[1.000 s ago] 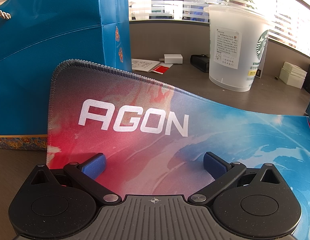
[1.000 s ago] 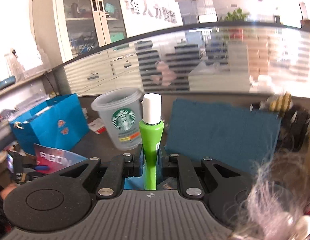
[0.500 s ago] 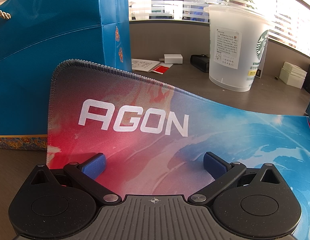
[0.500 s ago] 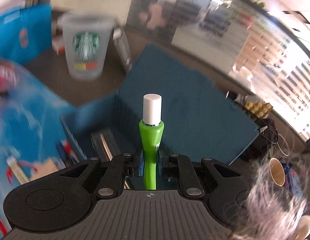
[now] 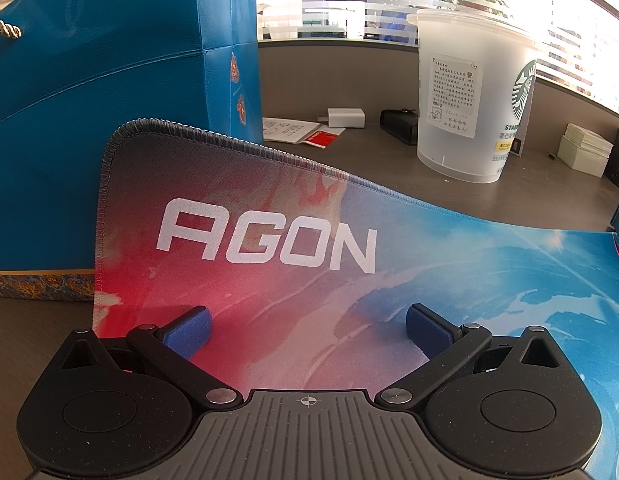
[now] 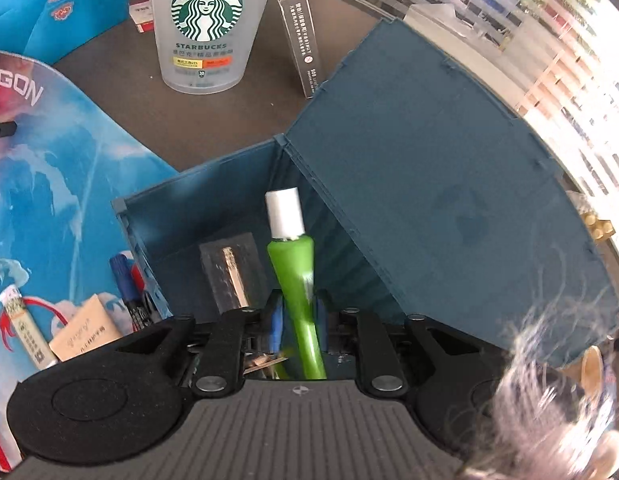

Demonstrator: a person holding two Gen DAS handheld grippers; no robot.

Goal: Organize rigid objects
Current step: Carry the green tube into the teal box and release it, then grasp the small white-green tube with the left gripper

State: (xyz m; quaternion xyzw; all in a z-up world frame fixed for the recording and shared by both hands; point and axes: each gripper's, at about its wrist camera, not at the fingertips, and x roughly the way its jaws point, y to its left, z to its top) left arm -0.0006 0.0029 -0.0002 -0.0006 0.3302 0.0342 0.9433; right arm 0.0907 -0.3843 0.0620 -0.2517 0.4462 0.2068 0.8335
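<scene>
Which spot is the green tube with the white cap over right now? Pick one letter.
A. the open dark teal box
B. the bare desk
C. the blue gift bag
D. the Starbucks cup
A: in the right wrist view the green tube sits between the right gripper pads, pointing down into the open teal box.

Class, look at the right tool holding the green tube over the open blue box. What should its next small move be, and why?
Probably finish opening and let go. The green tube already hangs inside the blue box, above a clear packet on the floor. The right tool has just been opening, and the tube now tilts between the pads, so the grip looks loosened.
</scene>
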